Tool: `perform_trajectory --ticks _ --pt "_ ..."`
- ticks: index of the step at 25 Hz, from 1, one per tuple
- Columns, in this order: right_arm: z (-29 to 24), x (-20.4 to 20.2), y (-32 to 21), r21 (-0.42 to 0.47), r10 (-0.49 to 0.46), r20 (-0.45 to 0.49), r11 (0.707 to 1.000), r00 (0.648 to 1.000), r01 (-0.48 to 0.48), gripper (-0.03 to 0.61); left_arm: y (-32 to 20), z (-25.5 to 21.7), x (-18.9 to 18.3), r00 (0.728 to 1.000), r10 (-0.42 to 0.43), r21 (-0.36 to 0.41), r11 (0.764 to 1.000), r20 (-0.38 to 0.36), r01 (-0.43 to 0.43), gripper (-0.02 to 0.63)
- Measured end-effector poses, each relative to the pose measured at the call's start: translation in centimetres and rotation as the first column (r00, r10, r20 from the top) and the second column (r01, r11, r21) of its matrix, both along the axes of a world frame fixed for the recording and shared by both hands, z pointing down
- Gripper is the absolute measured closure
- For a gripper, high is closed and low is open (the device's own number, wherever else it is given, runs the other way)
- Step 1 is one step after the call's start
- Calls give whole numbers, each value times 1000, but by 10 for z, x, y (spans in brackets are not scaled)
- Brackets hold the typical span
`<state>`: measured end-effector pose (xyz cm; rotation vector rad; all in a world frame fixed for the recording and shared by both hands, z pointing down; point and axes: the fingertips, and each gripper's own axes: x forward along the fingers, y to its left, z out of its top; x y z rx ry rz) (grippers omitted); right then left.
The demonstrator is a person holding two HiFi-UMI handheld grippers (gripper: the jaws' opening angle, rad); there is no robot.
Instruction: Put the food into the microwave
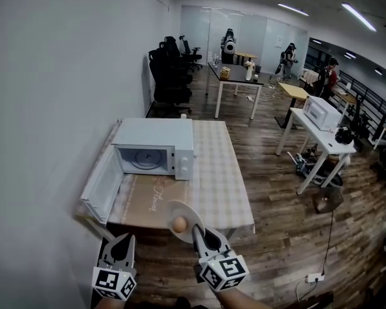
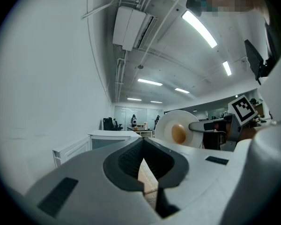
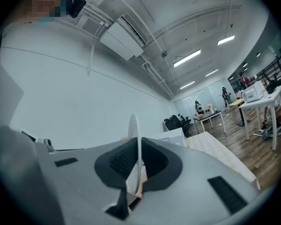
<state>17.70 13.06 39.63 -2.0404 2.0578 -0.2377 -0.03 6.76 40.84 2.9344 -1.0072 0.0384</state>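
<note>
A white microwave stands on the checked table, its door swung open to the left and its inside empty. My right gripper is shut on the rim of a white plate that carries a brown egg-like food, over the table's near edge. The right gripper view shows the plate edge-on between the jaws. My left gripper hangs at the lower left, shut and empty. In the left gripper view the plate and the food sit to the right of the microwave.
A brown paper mat lies on the table in front of the microwave. A white wall runs along the left. Black office chairs, further desks and a white table with a second microwave stand behind and to the right.
</note>
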Motion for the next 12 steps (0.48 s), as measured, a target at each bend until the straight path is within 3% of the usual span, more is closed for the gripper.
perform_trajectory --ticks 12 --pt "1 -13 -57 -29 19 -16 999 1000 -20 555 -52 -8 1 998 54 18 998 -30 -53 606"
